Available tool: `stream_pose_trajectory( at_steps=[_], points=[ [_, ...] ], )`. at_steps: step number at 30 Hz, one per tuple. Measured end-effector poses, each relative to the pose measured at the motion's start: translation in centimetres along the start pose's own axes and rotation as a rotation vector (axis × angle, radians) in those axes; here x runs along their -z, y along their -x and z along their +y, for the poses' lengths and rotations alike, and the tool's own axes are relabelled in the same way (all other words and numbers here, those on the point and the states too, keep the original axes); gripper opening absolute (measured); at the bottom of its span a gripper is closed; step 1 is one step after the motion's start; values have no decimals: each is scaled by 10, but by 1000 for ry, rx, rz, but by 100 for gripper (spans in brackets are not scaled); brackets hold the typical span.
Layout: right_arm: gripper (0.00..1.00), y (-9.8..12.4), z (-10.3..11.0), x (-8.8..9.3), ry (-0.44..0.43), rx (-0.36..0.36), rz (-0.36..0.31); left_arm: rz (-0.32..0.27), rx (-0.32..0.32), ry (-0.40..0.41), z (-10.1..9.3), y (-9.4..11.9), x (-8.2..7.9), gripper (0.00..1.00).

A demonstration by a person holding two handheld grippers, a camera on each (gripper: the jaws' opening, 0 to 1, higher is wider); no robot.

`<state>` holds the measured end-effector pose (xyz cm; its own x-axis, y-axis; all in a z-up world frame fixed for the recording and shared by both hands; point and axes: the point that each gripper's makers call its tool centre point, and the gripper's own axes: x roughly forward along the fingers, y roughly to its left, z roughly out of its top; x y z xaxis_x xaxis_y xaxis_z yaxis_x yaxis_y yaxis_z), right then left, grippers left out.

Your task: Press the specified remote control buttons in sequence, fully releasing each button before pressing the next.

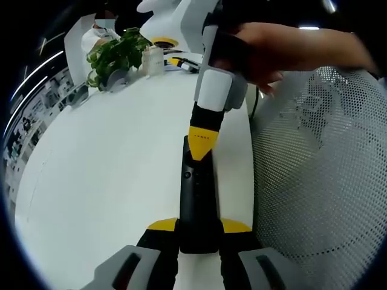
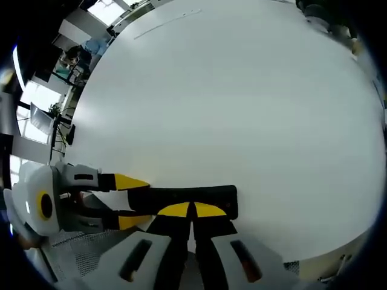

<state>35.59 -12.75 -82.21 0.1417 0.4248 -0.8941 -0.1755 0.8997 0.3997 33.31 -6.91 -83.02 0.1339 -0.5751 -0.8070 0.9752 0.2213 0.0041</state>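
A long black remote (image 1: 195, 199) lies over the white table (image 1: 109, 169), close to its right edge. My left gripper (image 1: 198, 226) is shut on the remote's near end, one yellow tip on each side. My right gripper (image 1: 201, 145), held by a hand, comes down from above with its yellow tips together on the remote's far upper part. In the right gripper view, my right gripper (image 2: 193, 209) is shut, its tips resting on the remote (image 2: 205, 194), while the left gripper (image 2: 130, 201) clamps the remote from the left.
A potted green plant (image 1: 115, 57) and a white jar (image 1: 152, 60) stand at the table's far end. A white mesh chair back (image 1: 320, 175) rises just off the table's right edge. Broad bare tabletop (image 2: 230, 96) stretches away beyond the remote.
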Motion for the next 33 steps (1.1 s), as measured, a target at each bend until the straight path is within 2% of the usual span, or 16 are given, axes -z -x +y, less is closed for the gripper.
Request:
stream_pose_trajectory(
  at_steps=[4, 11, 19, 27, 29, 33],
  points=[
    [0, -1, 0, -2, -1, -5, -7, -2, 9, -14, -4, -2, -1, 25],
    [0, 3, 8, -14, 9, -53, -91, -14, 52, -64, -18, -5, -5, 25],
    [0, 1, 8, -11, 24, -43, -81, -11, 72, -98, -23, -5, -7, 25],
    [0, 2, 6, -10, -31, -69, -74, -6, 73, -99, -23, -5, -8, 25],
    [0, 2, 7, -7, -53, -76, -53, -6, 73, -98, -22, -5, -7, 25],
    [0, 5, 6, -6, -60, -62, -42, -6, 73, -97, -23, -4, -8, 25]
  ],
)
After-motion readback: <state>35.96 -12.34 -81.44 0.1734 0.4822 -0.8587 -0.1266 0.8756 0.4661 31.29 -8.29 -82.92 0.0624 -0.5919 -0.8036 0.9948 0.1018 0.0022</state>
